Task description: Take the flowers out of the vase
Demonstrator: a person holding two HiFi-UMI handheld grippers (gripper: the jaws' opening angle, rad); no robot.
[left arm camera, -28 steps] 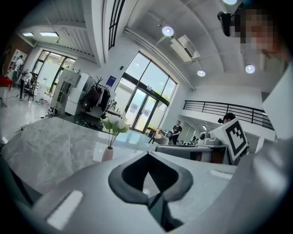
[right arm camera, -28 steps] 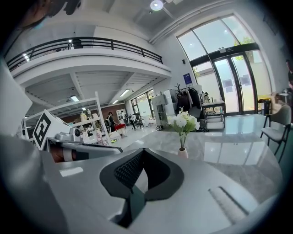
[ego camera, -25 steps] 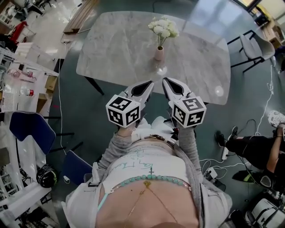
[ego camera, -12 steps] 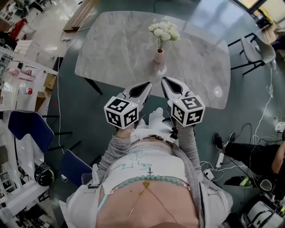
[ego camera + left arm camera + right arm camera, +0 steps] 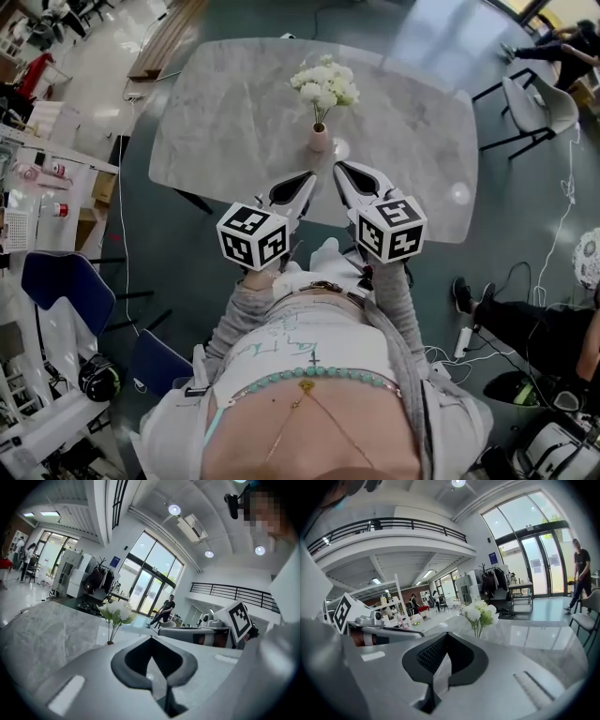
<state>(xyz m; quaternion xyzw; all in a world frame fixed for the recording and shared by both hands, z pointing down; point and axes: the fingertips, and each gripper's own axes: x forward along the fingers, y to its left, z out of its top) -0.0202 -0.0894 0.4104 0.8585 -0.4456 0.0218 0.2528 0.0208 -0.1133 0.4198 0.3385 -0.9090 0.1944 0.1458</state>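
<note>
Grey marbled table point(image 5: 234, 112) in your head view: white flowers point(image 5: 323, 84) stand in the pink vase point(image 5: 319, 138), just beyond both grippers. Left gripper view: your left gripper point(image 5: 152, 637) is closed on nothing. Right gripper view: your right gripper point(image 5: 447, 633) is closed too, with the flowers ahead.

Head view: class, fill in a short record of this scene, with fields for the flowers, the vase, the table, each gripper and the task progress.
flowers: bunch of white flowers on green stems, upright in the vase
vase: small pink vase, standing on the table
table: grey marble-patterned table with rounded corners
left gripper: jaws together, empty, short of the vase
right gripper: jaws together, empty, short of the vase
task progress: flowers not yet taken out
</note>
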